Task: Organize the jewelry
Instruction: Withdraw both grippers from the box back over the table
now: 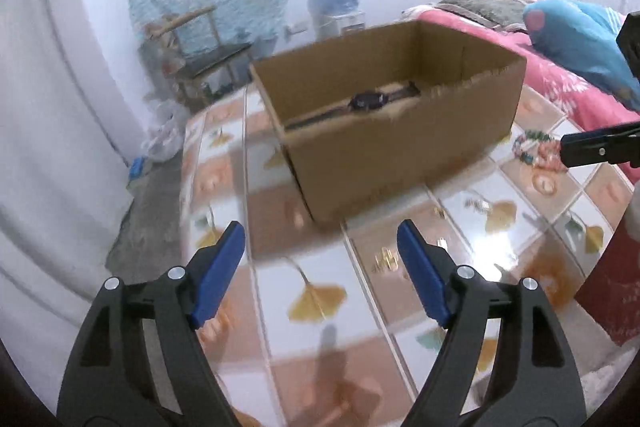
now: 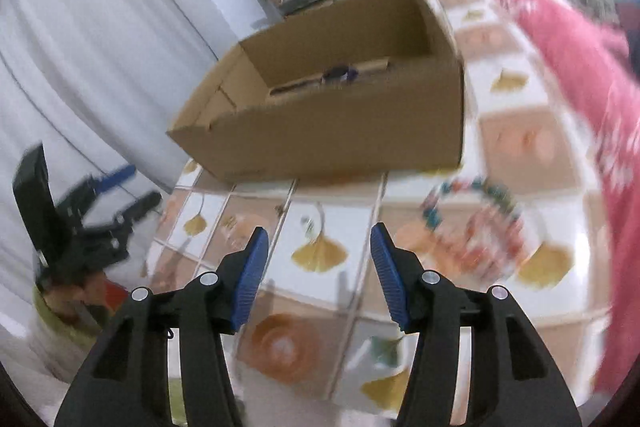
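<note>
Left wrist view is showing the open brown cardboard box point(image 1: 400, 131) sitting on the glossy table covered in a tile-and-ginkgo-leaf pattern point(image 1: 320, 291); this box is serving as the landmark. Inside it, a dark wristwatch with a round face point(image 1: 366, 101) is lying flat on the bottom. The left gripper with blue pads point(image 1: 320, 247) is hovering in front of the box, its jaws standing wide apart with nothing between them. Right of the box, a multicoloured beaded bracelet point(image 1: 538, 149) is lying on the table, just beside the box's right corner. In the right wrist view, the right gripper point(image 2: 319, 247) is hanging in front of the box, jaws parted and empty, with the blurred bracelet point(image 2: 472, 223) lying to the box's front right.
</note>
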Demonstrator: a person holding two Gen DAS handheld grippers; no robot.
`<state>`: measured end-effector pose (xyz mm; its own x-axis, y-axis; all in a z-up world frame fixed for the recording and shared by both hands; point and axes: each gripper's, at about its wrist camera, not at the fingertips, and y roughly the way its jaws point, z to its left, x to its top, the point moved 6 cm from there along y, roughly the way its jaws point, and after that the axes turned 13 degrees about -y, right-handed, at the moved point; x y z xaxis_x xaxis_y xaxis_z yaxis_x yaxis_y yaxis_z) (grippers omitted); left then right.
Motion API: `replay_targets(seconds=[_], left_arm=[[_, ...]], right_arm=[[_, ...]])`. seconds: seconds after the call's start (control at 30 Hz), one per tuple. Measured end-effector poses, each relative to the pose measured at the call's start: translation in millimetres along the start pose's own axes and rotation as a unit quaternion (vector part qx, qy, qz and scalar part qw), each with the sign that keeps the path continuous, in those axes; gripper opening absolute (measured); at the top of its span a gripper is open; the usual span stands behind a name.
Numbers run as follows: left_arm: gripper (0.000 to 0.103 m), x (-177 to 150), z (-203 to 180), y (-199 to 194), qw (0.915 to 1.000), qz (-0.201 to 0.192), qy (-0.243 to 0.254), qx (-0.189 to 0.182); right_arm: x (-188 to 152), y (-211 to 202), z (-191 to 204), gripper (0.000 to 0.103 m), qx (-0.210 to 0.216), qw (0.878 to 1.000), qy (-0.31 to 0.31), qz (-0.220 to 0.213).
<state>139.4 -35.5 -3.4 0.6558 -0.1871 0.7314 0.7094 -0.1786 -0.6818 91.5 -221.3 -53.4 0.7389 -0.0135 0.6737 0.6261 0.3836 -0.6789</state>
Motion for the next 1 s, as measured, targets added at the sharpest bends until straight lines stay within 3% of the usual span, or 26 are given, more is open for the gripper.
replay_targets(seconds=[0.2, 0.43, 0.6, 0.77, 1.0], left_arm=[[0.075, -34.5, -5.3, 6.6, 0.9998, 0.005, -0.021, -0.005], [0.074, -38.7, -16.9, 25.3, 0.9997, 0.010, -0.010, -0.020], [0.065, -36.9, -24.1, 39.1, 0.9990, 0.018, -0.003, -0.040], [0.049, -37.1, -27.9, 46.4, 0.9977, 0.031, -0.002, -0.060], [0.048, -43.9, -40.1, 41.3, 0.9954, 0.035, 0.007, -0.089]], right_arm=[[-10.2, 25.9, 13.7, 0.052, -0.001, 1.000, -0.012, 0.013], [-10.9, 43.0, 32.6, 0.052, -0.028, 0.998, -0.060, 0.022], [-9.5, 49.2, 35.9, 0.052, -0.038, 0.996, -0.072, 0.021], [-10.7, 55.9, 31.5, 0.047, -0.042, 0.996, -0.069, 0.029], [-9.4, 64.6, 27.6, 0.042, -0.059, 0.995, -0.073, 0.034]])
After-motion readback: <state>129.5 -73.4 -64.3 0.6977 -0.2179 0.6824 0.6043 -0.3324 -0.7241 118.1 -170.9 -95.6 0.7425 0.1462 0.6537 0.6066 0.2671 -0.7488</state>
